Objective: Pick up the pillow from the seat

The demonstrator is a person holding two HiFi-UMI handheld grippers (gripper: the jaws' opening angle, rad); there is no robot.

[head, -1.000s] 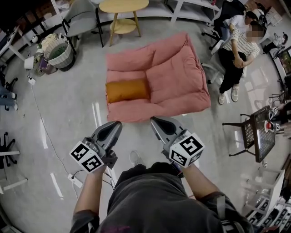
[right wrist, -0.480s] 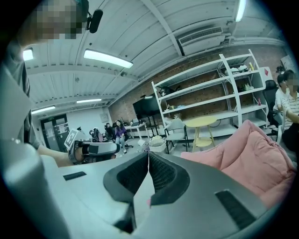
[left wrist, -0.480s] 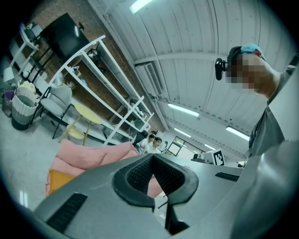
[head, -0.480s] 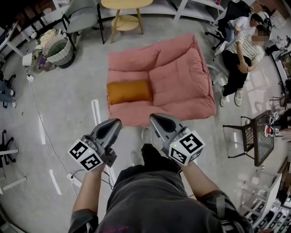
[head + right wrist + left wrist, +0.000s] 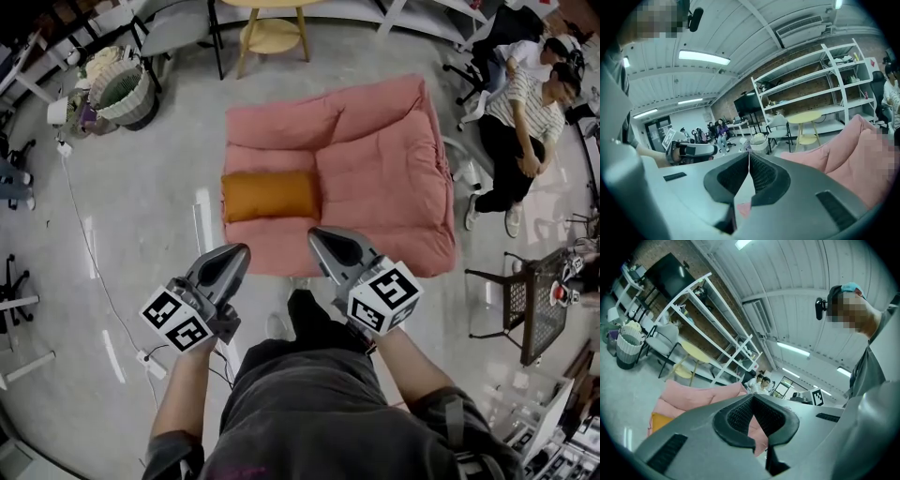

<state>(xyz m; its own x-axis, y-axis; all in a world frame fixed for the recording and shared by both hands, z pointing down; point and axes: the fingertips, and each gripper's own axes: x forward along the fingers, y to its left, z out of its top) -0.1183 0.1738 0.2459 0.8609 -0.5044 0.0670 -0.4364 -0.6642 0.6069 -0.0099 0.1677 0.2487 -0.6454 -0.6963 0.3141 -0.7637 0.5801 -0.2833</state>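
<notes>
Left hand-held gripper (image 5: 240, 252) and right hand-held gripper (image 5: 315, 235) — both clenched — face a plump, perhaps velvety pillow (image 5: 270, 195).

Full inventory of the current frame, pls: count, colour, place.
seat: one, pink, on the floor ahead of the person
pillow: one, orange, lying on the seat's left part
round table: one, yellow, beyond the seat
chair: one, grey, left of the round table
basket: one, pale wicker, on the floor far left
seated people: two, light tops, right of the seat
mesh table: one, black, right edge
left tongs: one, grey, shut, empty, short of the seat
right tongs: one, grey, shut, empty, over the seat's near edge
</notes>
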